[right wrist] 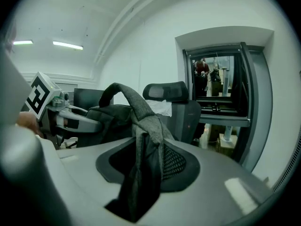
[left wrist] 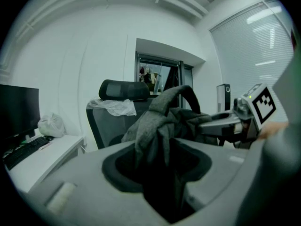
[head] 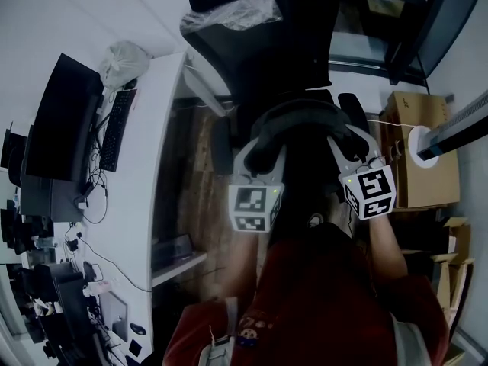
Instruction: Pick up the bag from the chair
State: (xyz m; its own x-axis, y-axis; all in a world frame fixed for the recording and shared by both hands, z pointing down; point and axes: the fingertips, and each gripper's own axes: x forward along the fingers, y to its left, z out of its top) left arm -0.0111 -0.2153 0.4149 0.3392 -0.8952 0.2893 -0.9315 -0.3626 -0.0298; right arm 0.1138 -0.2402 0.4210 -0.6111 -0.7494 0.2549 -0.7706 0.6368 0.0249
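Head view: the dark grey fabric bag hangs between my two claws, in front of the black mesh office chair and, I judge, clear of its seat.
Left claw: clamped on a bunched grey fold of the bag.
Right claw: clamped on a grey strap beside a mesh panel.
Doing it well: I'd hold both grips firm and level, so neither fold slips and the bag doesn't swing.

the bag hangs before the chair, desk to its left.
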